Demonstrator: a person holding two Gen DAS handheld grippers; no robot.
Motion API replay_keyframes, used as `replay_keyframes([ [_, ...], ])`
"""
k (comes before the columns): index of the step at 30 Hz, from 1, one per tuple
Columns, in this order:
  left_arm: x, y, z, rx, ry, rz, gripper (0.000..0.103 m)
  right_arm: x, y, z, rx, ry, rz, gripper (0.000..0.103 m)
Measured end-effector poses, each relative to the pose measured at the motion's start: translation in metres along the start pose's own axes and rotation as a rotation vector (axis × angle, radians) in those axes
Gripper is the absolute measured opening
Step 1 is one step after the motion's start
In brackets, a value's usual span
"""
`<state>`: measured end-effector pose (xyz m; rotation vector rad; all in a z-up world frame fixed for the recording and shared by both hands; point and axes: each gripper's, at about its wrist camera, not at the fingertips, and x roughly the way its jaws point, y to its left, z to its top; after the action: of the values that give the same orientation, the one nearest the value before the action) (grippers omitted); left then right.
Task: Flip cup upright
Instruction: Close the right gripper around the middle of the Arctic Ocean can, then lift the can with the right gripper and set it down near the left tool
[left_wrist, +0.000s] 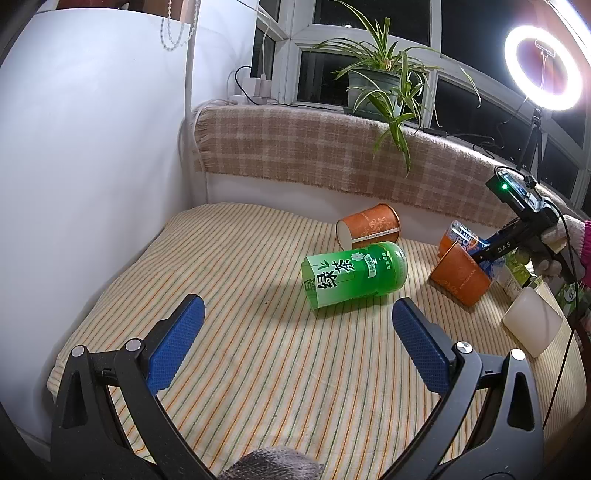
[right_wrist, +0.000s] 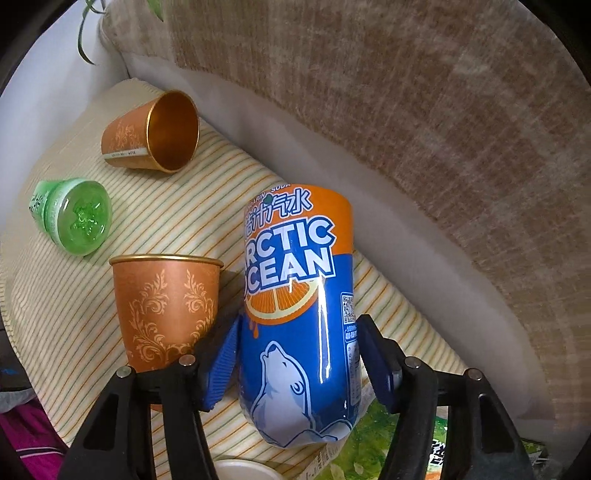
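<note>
Striped bedding is carrying everything; we are clamping the right tongs on the soda cup to stand it, left tongs gaping empty.

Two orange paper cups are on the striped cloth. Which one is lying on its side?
The far orange cup near the plaid backrest, mouth open sideways. The near orange cup beside the right gripper stands rim up.

Your left wrist view looks from low across the striped cloth toward the window; your right sits closer — both share the green bottle.
</note>
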<state>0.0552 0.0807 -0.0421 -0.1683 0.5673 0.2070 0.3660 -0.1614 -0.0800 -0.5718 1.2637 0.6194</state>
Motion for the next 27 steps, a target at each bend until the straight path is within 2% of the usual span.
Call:
replay_keyframes([
  [9, -0.011, 0.0, 0.0, 0.003, -0.019, -0.01, 0.103, -0.042, 0.02, -0.001, -0.004, -0.078, -0.049, 0.064],
  [15, -0.025, 0.001, 0.0, 0.003, -0.044, -0.022, 0.103, -0.093, 0.038, -0.017, 0.01, -0.19, -0.049, 0.064],
  [22, -0.041, -0.003, -0.003, 0.02, -0.059, -0.06, 0.103, -0.136, 0.058, -0.054, 0.112, -0.328, 0.035, 0.064],
  [24, -0.044, -0.006, -0.005, 0.03, -0.061, -0.075, 0.103, -0.14, 0.071, -0.068, 0.153, -0.353, 0.078, 0.064],
  [27, -0.045, -0.01, -0.009, 0.032, -0.042, -0.109, 0.103, -0.138, 0.094, -0.098, 0.256, -0.377, 0.188, 0.064],
])
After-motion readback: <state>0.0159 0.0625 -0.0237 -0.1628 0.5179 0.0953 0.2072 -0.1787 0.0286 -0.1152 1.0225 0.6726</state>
